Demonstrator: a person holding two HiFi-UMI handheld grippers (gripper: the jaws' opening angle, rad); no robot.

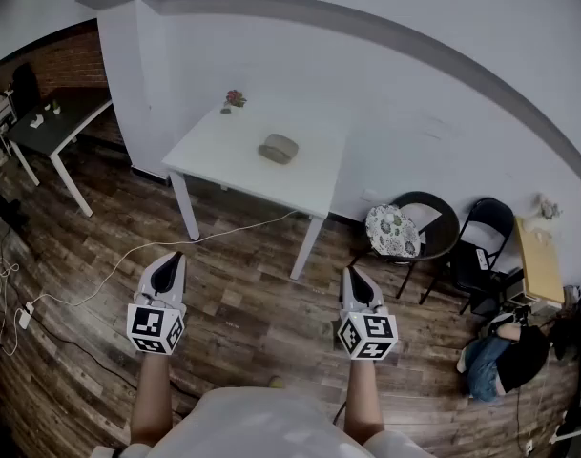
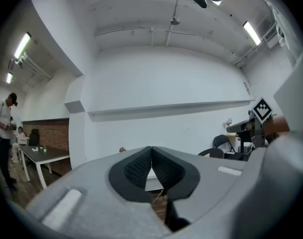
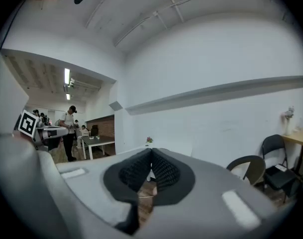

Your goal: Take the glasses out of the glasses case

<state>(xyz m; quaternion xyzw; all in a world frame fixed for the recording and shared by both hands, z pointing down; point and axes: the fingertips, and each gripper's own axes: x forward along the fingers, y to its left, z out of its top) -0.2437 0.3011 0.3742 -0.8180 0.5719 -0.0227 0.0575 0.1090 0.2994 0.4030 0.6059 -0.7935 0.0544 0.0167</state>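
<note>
Glasses case (image 1: 279, 148), grey, seemingly closed, lay near the middle of the white counter (image 1: 218, 160), well apart from the left gripper (image 1: 174, 258) and right gripper (image 1: 353, 275), both held low over the wooden floor (image 1: 252, 299), jaws pressed together on nothing, presumably awaiting approach.

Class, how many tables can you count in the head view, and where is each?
3. A white table at centre, holding the glasses case; a dark-topped table at far left; a light wooden table at far right. More may be hidden off-frame.
</note>
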